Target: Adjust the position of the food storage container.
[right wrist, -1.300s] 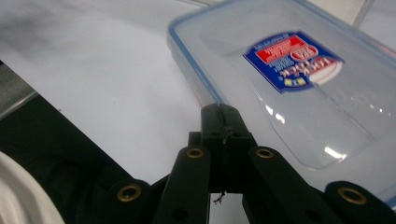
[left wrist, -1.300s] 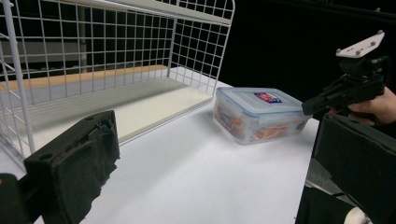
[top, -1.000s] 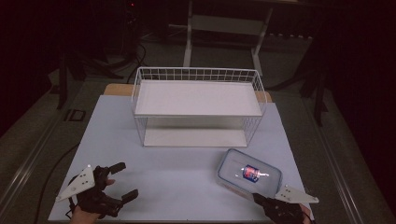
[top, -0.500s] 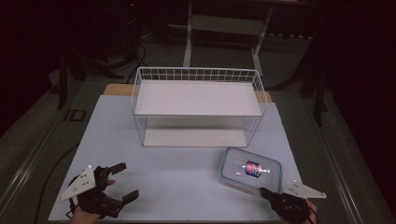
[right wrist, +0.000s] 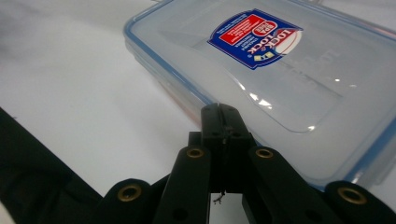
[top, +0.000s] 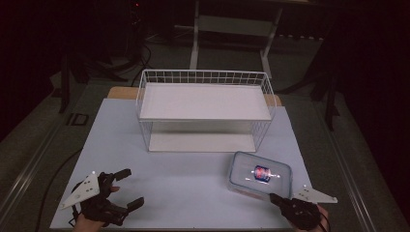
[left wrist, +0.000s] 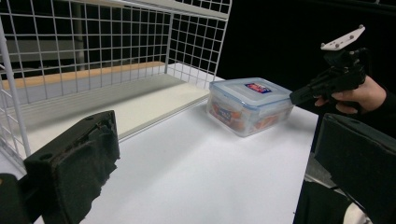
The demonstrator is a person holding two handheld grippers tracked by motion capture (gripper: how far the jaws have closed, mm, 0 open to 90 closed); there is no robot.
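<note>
Wire rack (top: 205, 111) blocks the back centre of the table (top: 193, 179); its lower shelf is open at the front. Wide open white surface between left gripper (top: 126, 189) and the plastic container (top: 260, 175). Right gripper (top: 274, 198), jaws together, sits right at the container's near edge.

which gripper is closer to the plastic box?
Right. The right gripper sits shut, right at the near edge of the plastic box. The left gripper is open, far across the table at its near left corner.
</note>
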